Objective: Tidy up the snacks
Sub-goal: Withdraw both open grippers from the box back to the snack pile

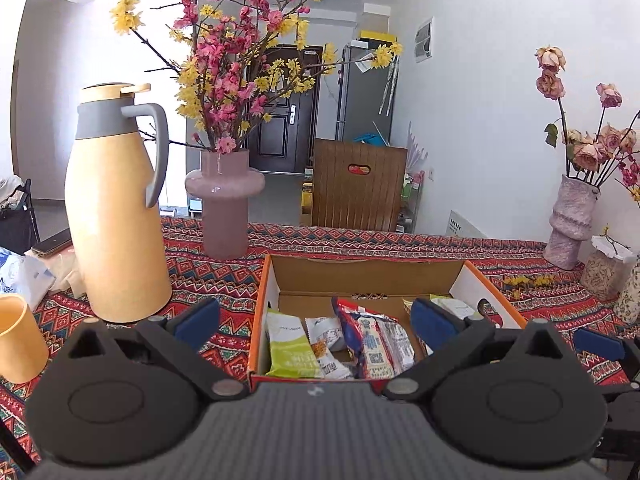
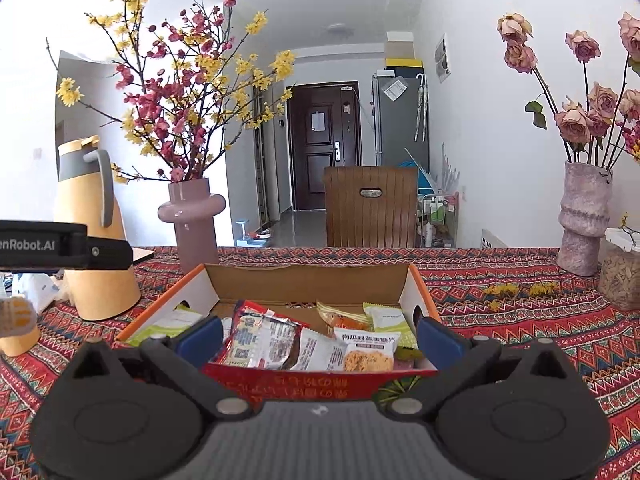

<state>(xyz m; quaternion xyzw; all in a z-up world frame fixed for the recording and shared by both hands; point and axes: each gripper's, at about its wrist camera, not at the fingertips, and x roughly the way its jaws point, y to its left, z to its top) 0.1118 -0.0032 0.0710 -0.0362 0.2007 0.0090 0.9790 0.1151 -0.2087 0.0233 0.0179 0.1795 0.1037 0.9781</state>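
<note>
Cardboard box (image 1: pixel 276 280): set on patterned tablecloth (image 1: pixel 320 240), snack packets (image 1: pixel 376 340) held inside. Left gripper (image 1: pixel 316 316) and right gripper (image 2: pixel 320 334): spread wide, nothing gripped, box ahead at 12 o'clock. Jug (image 1: pixel 112 208) placed at 10 o'clock, vase (image 1: pixel 224 204) at 11.

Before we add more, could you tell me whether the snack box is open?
Open: the box has no lid on, and packets show inside.

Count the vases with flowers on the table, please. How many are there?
2. The smooth pink vase stands at the far left, beside the thermos. The rough vase with roses stands at the far right, near the wall. Others may be out of view.
</note>
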